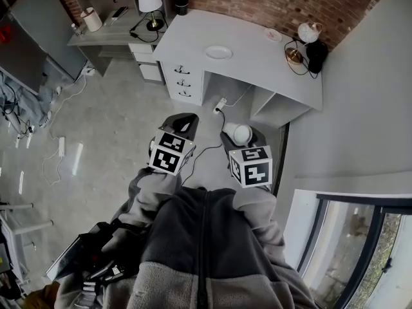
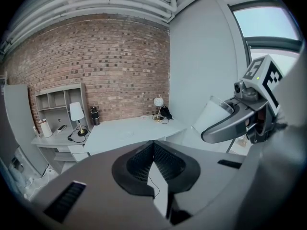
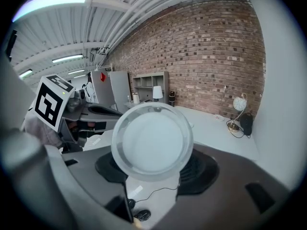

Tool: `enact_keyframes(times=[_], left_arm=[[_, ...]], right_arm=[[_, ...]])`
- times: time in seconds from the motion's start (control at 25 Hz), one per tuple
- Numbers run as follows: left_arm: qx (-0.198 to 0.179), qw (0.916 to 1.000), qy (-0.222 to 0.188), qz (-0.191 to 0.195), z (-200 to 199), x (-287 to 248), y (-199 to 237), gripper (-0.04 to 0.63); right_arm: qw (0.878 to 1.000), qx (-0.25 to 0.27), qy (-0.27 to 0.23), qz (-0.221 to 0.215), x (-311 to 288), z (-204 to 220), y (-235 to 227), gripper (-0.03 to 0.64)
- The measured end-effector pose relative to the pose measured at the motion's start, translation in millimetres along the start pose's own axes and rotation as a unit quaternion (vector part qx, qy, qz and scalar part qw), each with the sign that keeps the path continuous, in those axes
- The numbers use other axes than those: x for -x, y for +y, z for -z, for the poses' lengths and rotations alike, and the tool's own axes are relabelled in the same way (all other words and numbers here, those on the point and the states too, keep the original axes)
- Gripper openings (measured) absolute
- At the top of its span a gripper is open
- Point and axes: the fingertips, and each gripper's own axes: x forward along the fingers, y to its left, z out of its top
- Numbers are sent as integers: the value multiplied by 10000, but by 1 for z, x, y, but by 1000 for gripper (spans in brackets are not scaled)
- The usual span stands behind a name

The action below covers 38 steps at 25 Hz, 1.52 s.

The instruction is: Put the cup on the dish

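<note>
- Head view: our right gripper (image 1: pixel 243 134) is clamped on the cup (image 1: pixel 241 134). The cup lies along the jaws' pointing line rather than upright. The dish (image 1: pixel 218 52) sits on the white desk (image 1: pixel 264 63), well ahead of the right gripper and a little to its left, with bare floor between. Our left gripper (image 1: pixel 182 126) is just beside the right one and about as far from the dish, but it carries nothing. We judge that the coming move is a forward carry by the right hand, and the cup must then be tipped upright over the dish.
- Left gripper view: the left gripper (image 2: pixel 153 145) has its jaws closed together at the tips with nothing between them. Off to its right we see the cup (image 2: pixel 214 115) side-on in the other tool, slanted. This is the only view that shows its lean. The desk (image 2: pixel 129 128) lies straight ahead, but the dish is too faint to pick out.
- Right gripper view: the cup (image 3: pixel 152 140) fills the gap between the jaws, one round end facing us. We cannot tell which end. It blocks the part of the desk (image 3: pixel 220 128) where the dish should be, so only the head view gives the bearing.
</note>
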Motion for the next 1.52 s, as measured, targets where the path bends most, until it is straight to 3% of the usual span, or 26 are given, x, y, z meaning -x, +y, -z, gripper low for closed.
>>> enact_keyframes(times=[0.68, 1.04, 1.52], left_arm=[[214, 9994, 191, -168, 13, 5, -4, 5], [227, 9995, 49, -231, 2, 4, 18, 5], [185, 9991, -245, -282, -31, -61, 79, 5]], right_arm=[[9998, -35, 67, -203, -1, 6, -2, 255], [9999, -36, 48, -139, -11, -6, 0, 255], [9999, -19, -146, -7, -79, -53, -43, 255]])
